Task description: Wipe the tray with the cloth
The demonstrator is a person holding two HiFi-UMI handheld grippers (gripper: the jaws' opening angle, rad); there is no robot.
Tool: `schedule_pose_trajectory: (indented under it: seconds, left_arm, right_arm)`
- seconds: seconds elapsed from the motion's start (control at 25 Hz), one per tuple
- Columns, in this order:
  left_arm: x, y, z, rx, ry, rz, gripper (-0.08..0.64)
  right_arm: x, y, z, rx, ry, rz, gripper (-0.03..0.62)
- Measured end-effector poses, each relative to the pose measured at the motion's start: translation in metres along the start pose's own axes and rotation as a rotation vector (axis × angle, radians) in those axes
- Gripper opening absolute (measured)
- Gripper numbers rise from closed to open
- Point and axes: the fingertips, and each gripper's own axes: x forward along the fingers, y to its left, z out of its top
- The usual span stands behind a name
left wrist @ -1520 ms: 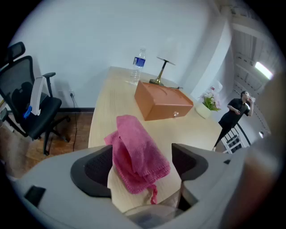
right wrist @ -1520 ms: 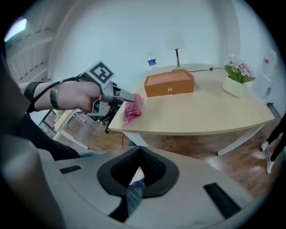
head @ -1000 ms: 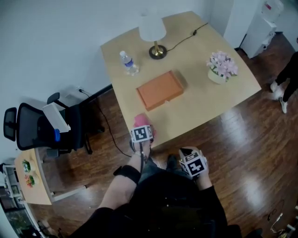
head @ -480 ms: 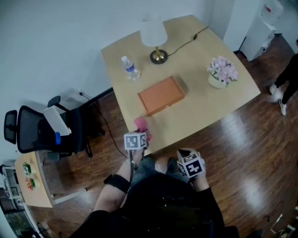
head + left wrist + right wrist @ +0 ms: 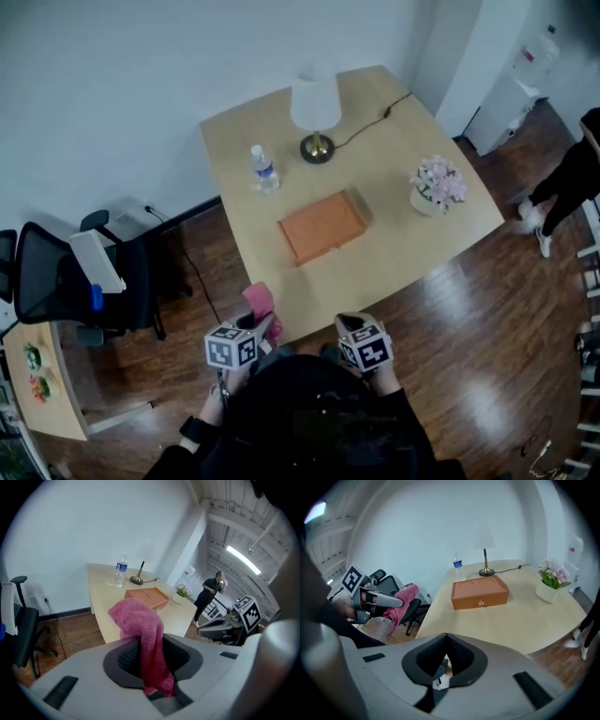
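cloth [image 5: 138, 616], pink, pinched in left claw [image 5: 151, 667], jaws just closed onto it; bunch sticks up past the jaws, near the table [image 5: 394, 178] edge. orange tray [image 5: 322, 227] mid-table, well apart. right claw [image 5: 443, 660] fully closed, empty.

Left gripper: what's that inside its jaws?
A pink cloth. The left gripper has just been closing its jaws on it, and one end flops out over the top. The cloth itself covers the spot where it is pinched.
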Motion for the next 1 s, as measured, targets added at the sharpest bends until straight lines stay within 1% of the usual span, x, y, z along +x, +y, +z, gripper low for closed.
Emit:
schedule_pose_trajectory:
  seconds: [0.2, 0.32, 0.48, 0.6, 0.68, 0.84, 1.0]
  left_arm:
    - [0.002, 0.021, 0.021, 0.012, -0.026, -0.026, 0.112]
    - [0.003, 0.032, 0.030, 0.033, -0.020, -0.050, 0.112]
    - [0.005, 0.049, 0.035, 0.022, -0.002, -0.093, 0.112]
    - [0.012, 0.053, 0.044, 0.025, 0.007, -0.133, 0.112]
    - [0.024, 0.056, 0.051, 0.034, 0.015, -0.148, 0.112]
    - [0.046, 0.054, 0.070, 0.014, 0.009, -0.139, 0.112]
    - [0.070, 0.048, 0.093, -0.026, -0.009, -0.085, 0.112]
  right_arm:
    - [0.018, 0.012, 0.022, -0.013, 0.016, -0.001, 0.006]
    - [0.029, 0.020, 0.036, -0.019, 0.017, -0.015, 0.006]
    - [0.037, 0.031, 0.047, 0.019, 0.034, -0.047, 0.006]
    - [0.034, 0.038, 0.052, 0.046, 0.020, -0.077, 0.006]
    - [0.035, 0.038, 0.051, 0.058, 0.011, -0.083, 0.006]
    - [0.036, 0.018, 0.049, 0.085, 0.009, -0.088, 0.006]
    - [0.042, -0.016, 0.065, 0.078, -0.008, -0.055, 0.006]
